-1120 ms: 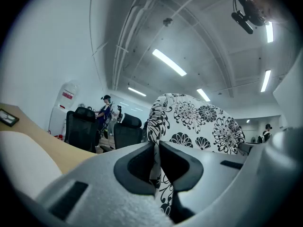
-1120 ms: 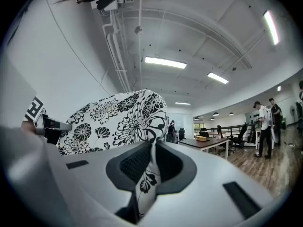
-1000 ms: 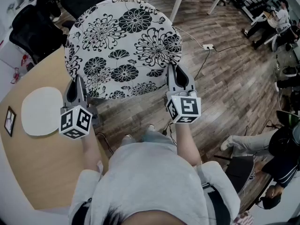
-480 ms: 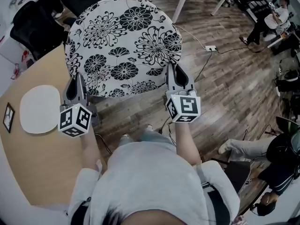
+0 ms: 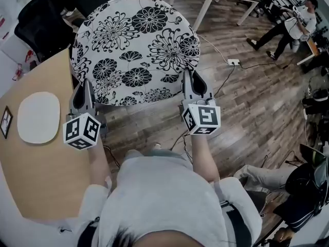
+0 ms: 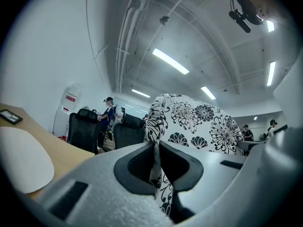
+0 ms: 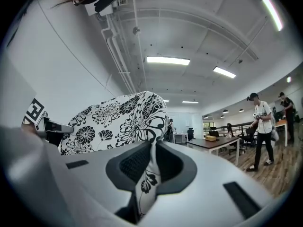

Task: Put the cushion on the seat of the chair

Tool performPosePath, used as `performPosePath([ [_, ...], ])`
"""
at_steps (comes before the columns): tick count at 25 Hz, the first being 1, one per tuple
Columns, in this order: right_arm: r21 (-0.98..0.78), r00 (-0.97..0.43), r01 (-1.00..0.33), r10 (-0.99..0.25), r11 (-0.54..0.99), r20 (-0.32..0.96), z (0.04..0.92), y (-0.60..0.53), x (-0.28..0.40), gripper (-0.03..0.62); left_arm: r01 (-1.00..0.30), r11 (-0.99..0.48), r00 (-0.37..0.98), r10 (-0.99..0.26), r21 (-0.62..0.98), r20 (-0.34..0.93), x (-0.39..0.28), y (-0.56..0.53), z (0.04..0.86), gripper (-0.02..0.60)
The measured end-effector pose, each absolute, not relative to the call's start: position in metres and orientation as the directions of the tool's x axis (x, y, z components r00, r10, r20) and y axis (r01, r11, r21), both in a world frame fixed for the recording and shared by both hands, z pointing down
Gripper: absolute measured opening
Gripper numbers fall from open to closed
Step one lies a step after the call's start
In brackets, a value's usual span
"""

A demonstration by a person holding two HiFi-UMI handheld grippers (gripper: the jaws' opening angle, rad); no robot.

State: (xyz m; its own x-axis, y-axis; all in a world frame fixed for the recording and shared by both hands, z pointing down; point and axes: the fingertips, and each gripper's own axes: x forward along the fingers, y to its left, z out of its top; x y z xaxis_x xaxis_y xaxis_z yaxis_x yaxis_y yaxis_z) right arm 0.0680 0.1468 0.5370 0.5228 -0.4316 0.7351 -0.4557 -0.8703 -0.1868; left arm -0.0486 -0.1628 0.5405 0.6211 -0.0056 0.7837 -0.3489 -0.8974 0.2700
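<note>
A round white cushion (image 5: 134, 48) with black flower print hangs in the air in front of me, held by its near edge. My left gripper (image 5: 84, 88) is shut on the cushion's left near edge, whose fabric (image 6: 156, 167) is pinched between the dark pads. At the right near edge my right gripper (image 5: 191, 81) is shut on the fabric (image 7: 147, 181) as well. The cushion (image 6: 199, 124) rises above the jaws in both gripper views (image 7: 123, 119). The chair seat under the cushion is hidden.
A light wooden table (image 5: 38, 163) with a white oval mat (image 5: 38, 117) lies at my left. Black office chairs (image 5: 41, 27) stand behind it. A power strip and cable (image 5: 234, 62) lie on the wooden floor at the right. People stand and sit at the far right (image 5: 288, 27).
Both grippers keep their hold on the cushion and stay in place. The head view has shifted a little, and the person at the far right has walked.
</note>
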Motion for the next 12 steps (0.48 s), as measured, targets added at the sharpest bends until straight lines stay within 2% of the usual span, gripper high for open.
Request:
performPosePath([
  [12, -0.227, 0.514, -0.449, -0.458, -0.864, 0.725, 0.54, 0.149, 0.069, 0.035, -0.352, -0.901, 0.617, -0.019, 0.254, 0.787, -0.048, -0.155, 0.529, 0.023],
])
